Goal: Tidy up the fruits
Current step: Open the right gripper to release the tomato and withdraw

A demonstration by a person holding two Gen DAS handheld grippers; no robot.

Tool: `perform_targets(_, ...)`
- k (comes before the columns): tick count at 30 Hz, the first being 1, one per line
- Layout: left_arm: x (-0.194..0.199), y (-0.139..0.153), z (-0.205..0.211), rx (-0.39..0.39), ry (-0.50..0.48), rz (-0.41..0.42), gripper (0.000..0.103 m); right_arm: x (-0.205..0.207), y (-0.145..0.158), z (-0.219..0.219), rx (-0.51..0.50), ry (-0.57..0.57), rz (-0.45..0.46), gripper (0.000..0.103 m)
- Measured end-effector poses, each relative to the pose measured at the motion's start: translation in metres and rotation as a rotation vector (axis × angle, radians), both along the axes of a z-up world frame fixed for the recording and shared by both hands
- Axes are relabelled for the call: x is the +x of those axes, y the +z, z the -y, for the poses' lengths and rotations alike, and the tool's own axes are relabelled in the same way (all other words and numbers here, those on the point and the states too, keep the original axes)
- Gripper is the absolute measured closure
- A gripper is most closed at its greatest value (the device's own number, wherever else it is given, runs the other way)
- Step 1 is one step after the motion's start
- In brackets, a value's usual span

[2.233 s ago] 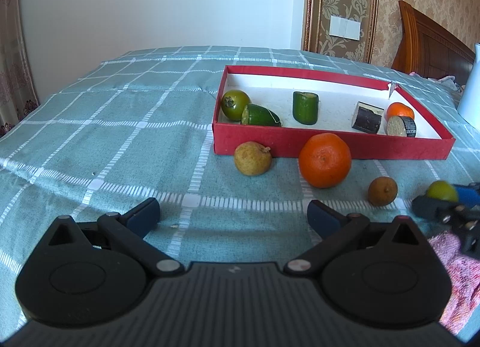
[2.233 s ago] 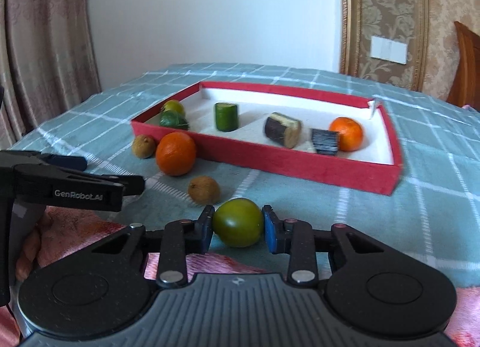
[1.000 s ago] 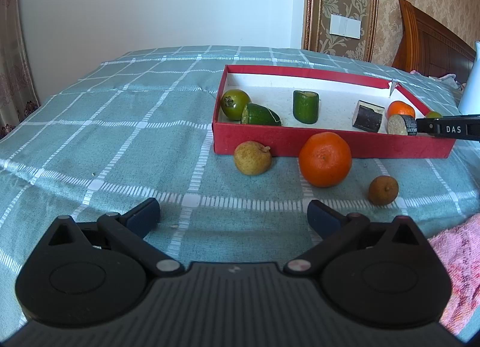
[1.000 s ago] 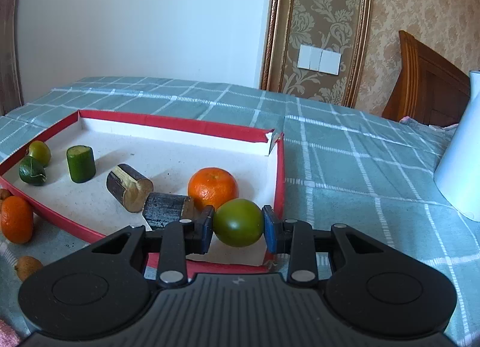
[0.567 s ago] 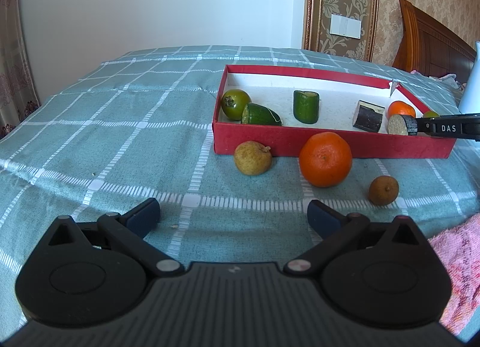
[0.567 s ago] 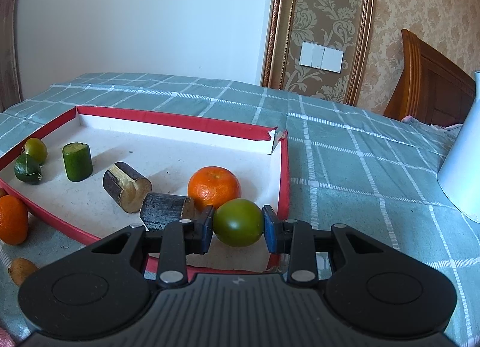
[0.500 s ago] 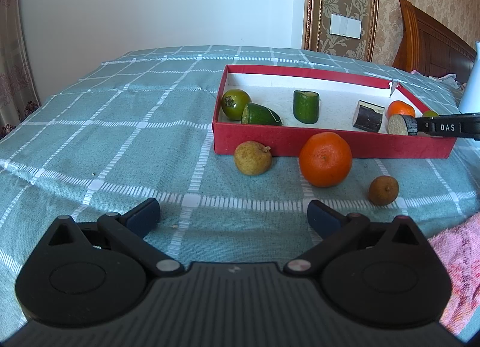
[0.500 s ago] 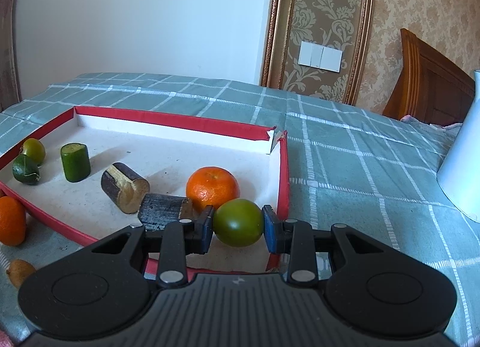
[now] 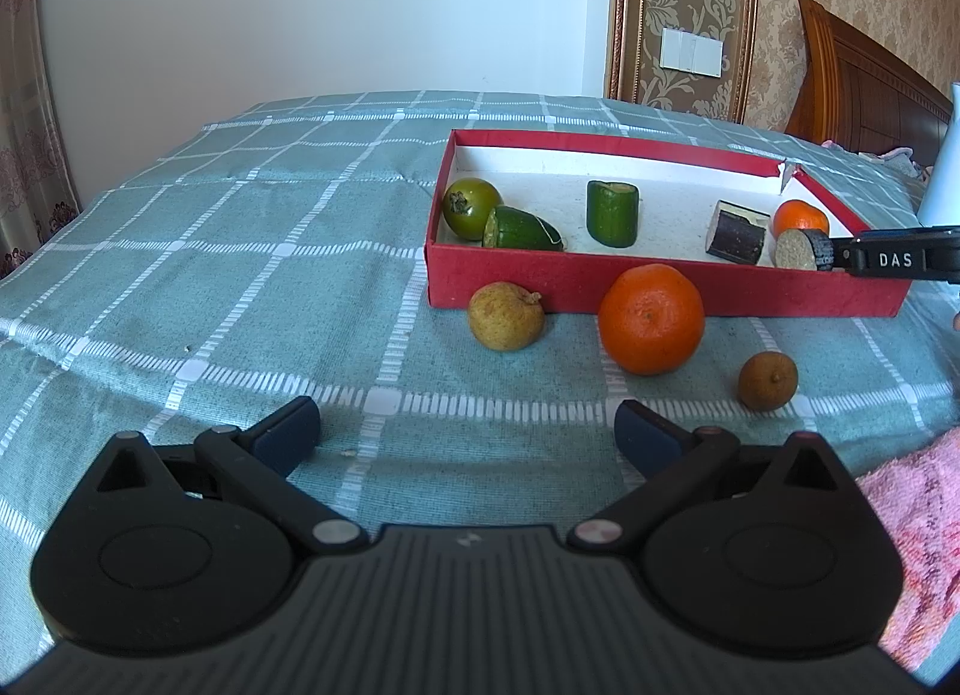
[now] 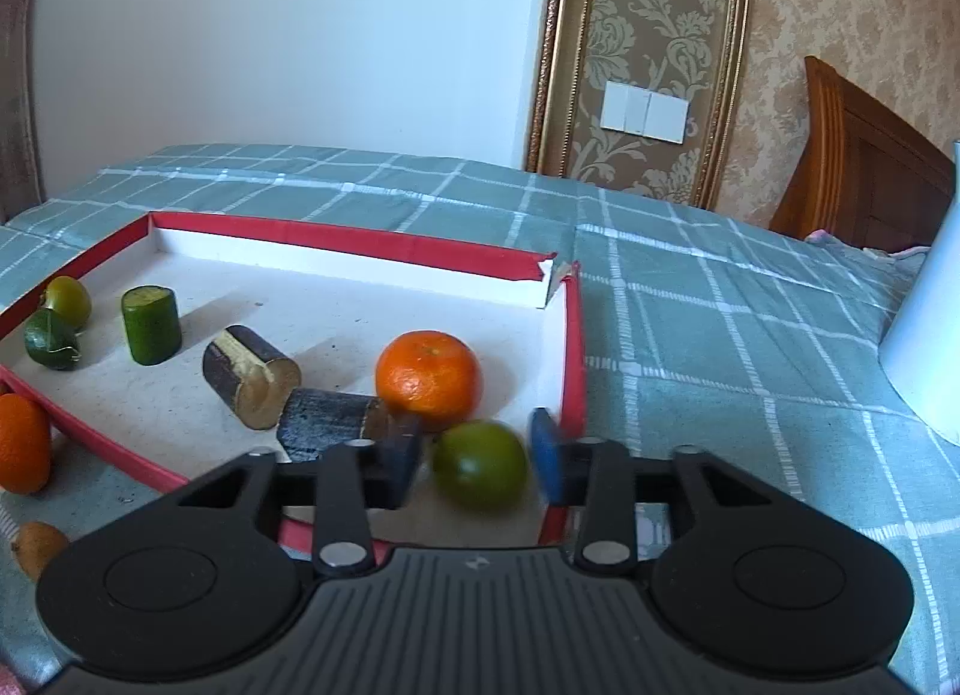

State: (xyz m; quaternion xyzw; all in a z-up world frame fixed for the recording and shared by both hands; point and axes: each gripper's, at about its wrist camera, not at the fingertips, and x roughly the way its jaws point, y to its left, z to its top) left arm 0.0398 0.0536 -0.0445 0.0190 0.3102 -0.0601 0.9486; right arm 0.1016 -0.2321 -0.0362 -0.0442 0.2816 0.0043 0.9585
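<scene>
My right gripper (image 10: 477,464) is over the near right corner of the red tray (image 10: 573,335). Its jaws stand apart, with gaps on both sides of the green fruit (image 10: 480,473), which is blurred between them. An orange (image 10: 429,380) and two dark cut pieces (image 10: 327,422) lie just beyond it in the tray. My left gripper (image 9: 465,431) is open and empty above the bedspread. In front of it lie a yellow-brown fruit (image 9: 506,315), a large orange (image 9: 651,318) and a small brown fruit (image 9: 768,380). The right gripper's finger (image 9: 900,261) shows at the tray's right end.
The tray (image 9: 660,287) also holds a green fruit (image 9: 471,207) and two green cut pieces (image 9: 612,213). A pink towel (image 9: 912,539) lies at the near right. A white vessel (image 10: 927,335) stands on the bed to the right. A wooden headboard (image 10: 858,167) is behind.
My right gripper has carried the green fruit over the tray's near right corner and has just opened its jaws off it. My left gripper has not moved.
</scene>
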Motion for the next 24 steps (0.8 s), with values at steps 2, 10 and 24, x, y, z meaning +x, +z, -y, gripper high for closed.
perform_targets(2, 0.000, 0.000, 0.000, 0.000, 0.000, 0.000, 0.000, -0.003, 0.000, -0.001, -0.003, 0.011, 0.008, 0.048)
perform_targets(10, 0.000, 0.000, 0.000, 0.000, 0.000, 0.000, 0.000, -0.042, 0.012, -0.002, 0.023, 0.029, 0.071, 0.025)
perform_targets(24, 0.001, -0.001, -0.001, 0.001, 0.022, 0.000, 0.000, -0.086, 0.001, 0.012, 0.101, 0.055, 0.062, 0.021)
